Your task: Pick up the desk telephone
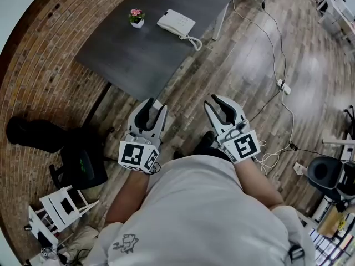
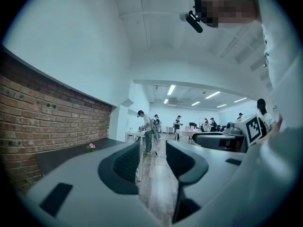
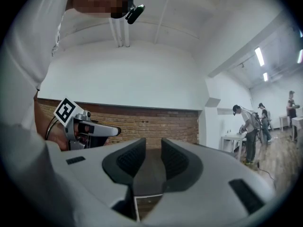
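Well ahead of my left gripper (image 1: pixel 155 106) and right gripper (image 1: pixel 217 105), both with jaws partly apart around nothing, the desk telephone (image 1: pixel 176 22) lies on the grey table (image 1: pixel 138 57) near a small flowerpot (image 1: pixel 136 19).

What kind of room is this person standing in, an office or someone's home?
Probably a shared office or lab: a white desk telephone sits on a dark grey table by a red brick wall, and other people work at white tables beyond.
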Tool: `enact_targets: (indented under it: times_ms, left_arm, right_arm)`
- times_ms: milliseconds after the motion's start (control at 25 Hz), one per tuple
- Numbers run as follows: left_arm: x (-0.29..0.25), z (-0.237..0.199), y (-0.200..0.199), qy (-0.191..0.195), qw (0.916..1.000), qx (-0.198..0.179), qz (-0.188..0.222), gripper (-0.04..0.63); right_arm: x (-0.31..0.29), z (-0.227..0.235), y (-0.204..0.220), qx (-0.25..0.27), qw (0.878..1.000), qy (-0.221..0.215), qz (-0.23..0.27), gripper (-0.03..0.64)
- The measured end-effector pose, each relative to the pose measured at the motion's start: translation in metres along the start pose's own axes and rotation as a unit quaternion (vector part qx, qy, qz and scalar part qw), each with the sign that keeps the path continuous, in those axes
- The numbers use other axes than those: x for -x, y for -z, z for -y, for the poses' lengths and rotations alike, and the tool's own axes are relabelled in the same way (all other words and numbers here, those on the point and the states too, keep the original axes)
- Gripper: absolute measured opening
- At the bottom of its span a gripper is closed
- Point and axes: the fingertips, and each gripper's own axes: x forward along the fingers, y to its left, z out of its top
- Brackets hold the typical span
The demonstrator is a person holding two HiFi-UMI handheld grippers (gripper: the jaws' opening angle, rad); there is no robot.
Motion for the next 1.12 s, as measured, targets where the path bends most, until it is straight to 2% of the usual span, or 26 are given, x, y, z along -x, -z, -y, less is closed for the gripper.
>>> enact_targets:
  times_ms: [120,280,640,1120]
  left_arm:
    - [-0.027,0.006,0.004,-0.004,1.0000,-0.003,-0.006,0.214]
    - [-0.066,0.019,0.007,-0.007,0.9998,-0.009,-0.017,0.234]
    - [-0.128,0.050,0.012,-0.021,0.9992,-0.020,-0.029,0.235]
    - [-0.185,0.060,0.009,-0.004,0.9999,-0.010,-0.013,0.230]
  right_arm:
    - [0.001,0.032,0.008,-0.010,1.000,-0.004,-0.007,0.142]
    - [0.004,0.078,0.010,-0.007,1.000,-0.007,-0.006,0.155]
    - [0.036,0.171,0.018,-0.021,0.999,0.022,-0.010,0.164]
    - [0.038,0.213,0.025,-0.018,0.999,0.037,-0.024,0.199]
